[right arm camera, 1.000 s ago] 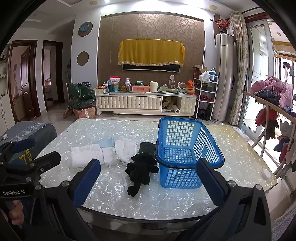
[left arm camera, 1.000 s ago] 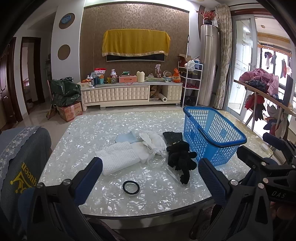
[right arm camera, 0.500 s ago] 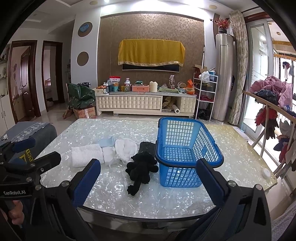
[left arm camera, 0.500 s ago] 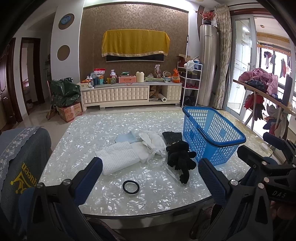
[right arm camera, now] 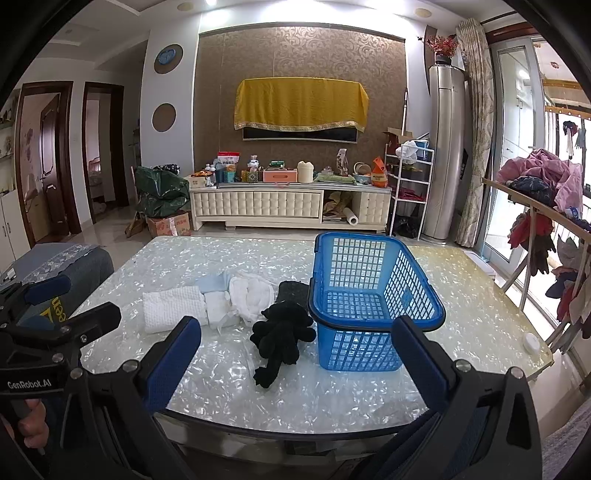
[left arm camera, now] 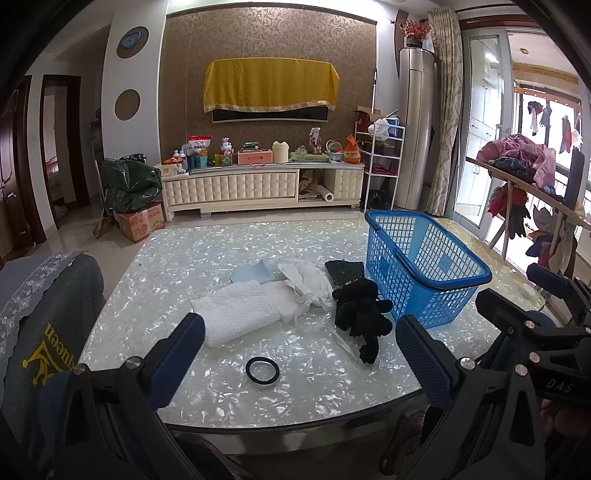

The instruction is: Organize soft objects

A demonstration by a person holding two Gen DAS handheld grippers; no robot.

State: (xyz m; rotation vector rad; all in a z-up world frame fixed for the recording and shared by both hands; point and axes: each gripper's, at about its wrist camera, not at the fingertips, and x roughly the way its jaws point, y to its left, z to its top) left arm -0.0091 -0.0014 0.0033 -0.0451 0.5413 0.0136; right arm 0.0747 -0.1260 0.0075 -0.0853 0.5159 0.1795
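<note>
Where it lies crumpled, black plush toy [right arm camera: 282,338] looks limp.

Both views are bright and mostly sharp. Daylight enters from the windows [right arm camera: 517,155] on the right, and ceiling lights [right arm camera: 210,3] add more. The glossy table [left arm camera: 221,266] glares white. Fisheye bending curves the edges, corners go black, and far shelves look perhaps slightly soft.

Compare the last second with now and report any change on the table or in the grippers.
Nothing visibly changed. The left gripper and right gripper stay open and empty short of the table; the blue plastic basket, black plush toy and white waffle towel lie where they were.
</note>
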